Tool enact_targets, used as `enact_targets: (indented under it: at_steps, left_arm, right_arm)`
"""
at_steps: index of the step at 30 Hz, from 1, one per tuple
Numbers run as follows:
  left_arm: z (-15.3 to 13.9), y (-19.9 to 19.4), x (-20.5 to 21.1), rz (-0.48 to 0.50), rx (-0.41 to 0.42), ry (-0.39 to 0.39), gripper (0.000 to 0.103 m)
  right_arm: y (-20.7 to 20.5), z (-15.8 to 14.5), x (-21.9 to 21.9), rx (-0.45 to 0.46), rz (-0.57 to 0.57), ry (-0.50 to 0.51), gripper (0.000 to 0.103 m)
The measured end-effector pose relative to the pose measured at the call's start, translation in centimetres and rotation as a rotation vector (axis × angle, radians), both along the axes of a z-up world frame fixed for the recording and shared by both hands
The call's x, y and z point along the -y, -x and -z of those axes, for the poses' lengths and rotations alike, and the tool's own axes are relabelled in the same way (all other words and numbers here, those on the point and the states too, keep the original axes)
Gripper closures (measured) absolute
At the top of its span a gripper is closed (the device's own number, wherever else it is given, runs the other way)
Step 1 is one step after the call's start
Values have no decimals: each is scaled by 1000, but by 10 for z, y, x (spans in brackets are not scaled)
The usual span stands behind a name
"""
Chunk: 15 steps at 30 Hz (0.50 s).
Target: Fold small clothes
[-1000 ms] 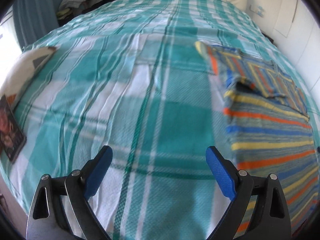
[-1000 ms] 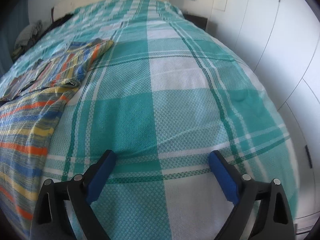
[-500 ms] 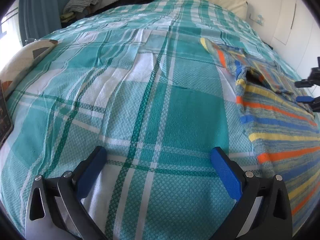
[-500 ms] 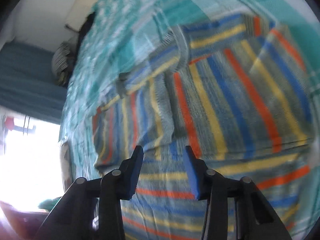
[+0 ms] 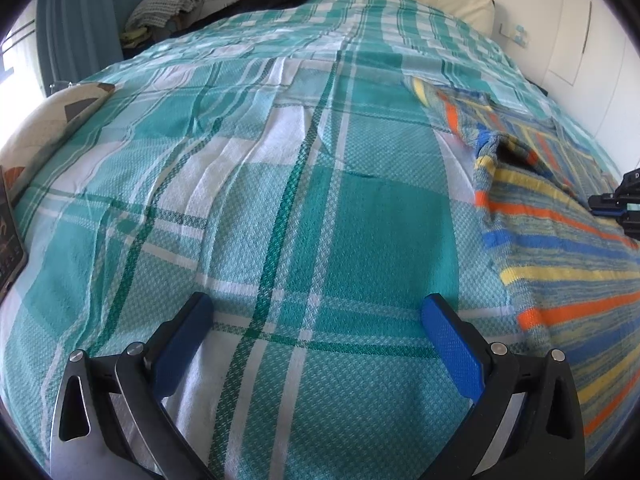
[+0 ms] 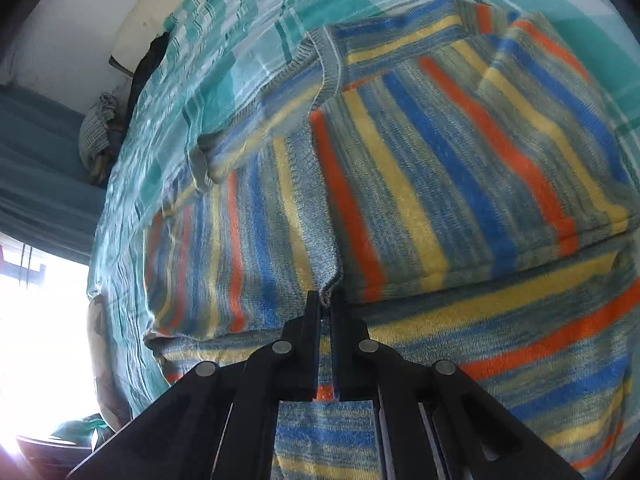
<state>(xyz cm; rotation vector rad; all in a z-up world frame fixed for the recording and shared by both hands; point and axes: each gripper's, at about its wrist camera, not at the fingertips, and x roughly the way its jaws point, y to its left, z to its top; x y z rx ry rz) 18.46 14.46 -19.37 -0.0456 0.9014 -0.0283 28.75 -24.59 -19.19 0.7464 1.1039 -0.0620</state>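
While right gripper (image 6: 325, 300) pinches striped sweater (image 6: 420, 168) at folded edge on bed (image 5: 248, 184), left gripper (image 5: 316, 320) hangs open over bare bedspread; sweater lies rightward, right gripper nearer.

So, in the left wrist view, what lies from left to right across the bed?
Patterned pillow at the left edge → teal plaid bedspread → striped knit sweater → right claw at the right edge, over the sweater.
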Motion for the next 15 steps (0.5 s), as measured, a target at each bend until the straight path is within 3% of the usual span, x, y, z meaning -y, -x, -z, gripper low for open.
enact_targets:
  at_steps: [2, 4, 6, 10, 15]
  left_arm:
    - [0, 0, 0, 0, 0, 2, 0]
    - [0, 0, 0, 0, 0, -2, 0]
    - [0, 0, 0, -1, 0, -4, 0]
    - [0, 0, 0, 0, 0, 0, 0]
    - [0, 0, 0, -3, 0, -6, 0]
  right_arm:
    - [4, -3, 2, 16, 2, -18, 89]
    - [15, -14, 6, 36, -14, -11, 61]
    - [28, -30, 13, 82, -45, 28, 48]
    - [74, -63, 32, 190, -152, 199, 35]
    - [141, -65, 70, 189, -192, 532, 34]
